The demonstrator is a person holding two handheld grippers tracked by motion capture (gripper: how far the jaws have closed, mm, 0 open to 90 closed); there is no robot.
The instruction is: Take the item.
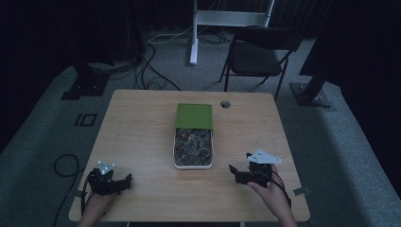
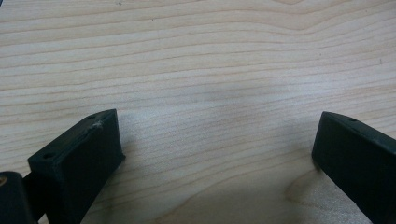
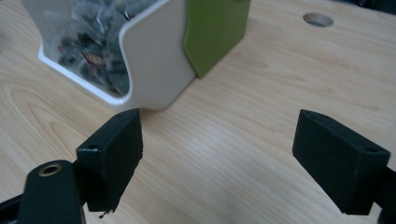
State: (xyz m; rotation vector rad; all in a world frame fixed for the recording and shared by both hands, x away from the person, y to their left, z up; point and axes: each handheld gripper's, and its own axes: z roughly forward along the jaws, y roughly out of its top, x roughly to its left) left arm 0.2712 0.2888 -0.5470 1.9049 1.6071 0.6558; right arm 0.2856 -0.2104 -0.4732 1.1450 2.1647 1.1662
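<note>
Dim carpeted room, with a black folding chair (image 1: 257,54) and loose cables beyond a pale wooden tabletop (image 1: 142,127). At the tabletop's middle sits a white rectangular box (image 1: 193,149) packed with small wrapped sachets (image 1: 191,144), possibly tea bags; its green lid (image 1: 194,116) is slid back over the far end, leaving the nearer part uncovered. A round cable hole (image 1: 225,104) lies just beyond the box, toward its right.

The left gripper (image 1: 109,182) rests near the tabletop's front edge, well to the left of the box, jaws spread wide over bare wood and holding nothing. The right gripper (image 1: 248,172) sits to the right of the box's near end, jaws likewise parted and empty, with the box's rounded corner (image 3: 154,88) close ahead of one jaw.

The box looks stiff, smooth-walled and probably light, so it may skid if pushed; gripping across a side wall seems safest. The sachets look soft, crinkly and light, best pinched singly at an edge.
</note>
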